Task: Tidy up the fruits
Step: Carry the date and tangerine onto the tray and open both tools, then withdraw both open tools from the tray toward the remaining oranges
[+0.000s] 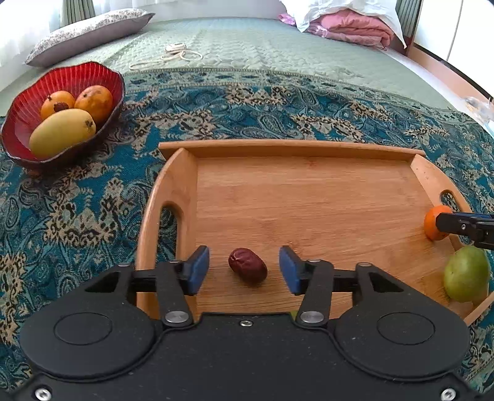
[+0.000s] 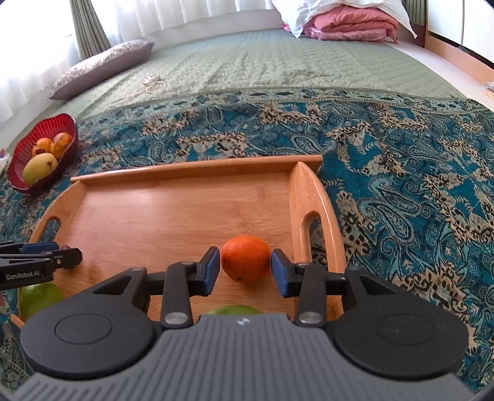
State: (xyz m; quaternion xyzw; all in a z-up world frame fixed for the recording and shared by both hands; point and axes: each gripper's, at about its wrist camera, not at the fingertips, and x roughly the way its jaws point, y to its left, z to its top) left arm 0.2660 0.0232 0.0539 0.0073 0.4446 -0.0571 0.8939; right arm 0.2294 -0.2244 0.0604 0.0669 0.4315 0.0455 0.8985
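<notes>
A wooden tray lies on the patterned cloth. A dark red date rests on its floor between the blue pads of my left gripper, which is open with a gap on each side. An orange fruit sits near the tray's right handle between the pads of my right gripper, which is open with the pads close beside the fruit and not pressing on it. A green fruit lies at the tray's near right corner. A red bowl at the far left holds a yellow mango and two orange-yellow fruits.
A second green fruit lies under the left gripper's fingers. The tray's walls and handle cut-outs stand on both sides. Behind lie a green quilt, a pillow, coiled cord and folded pink bedding.
</notes>
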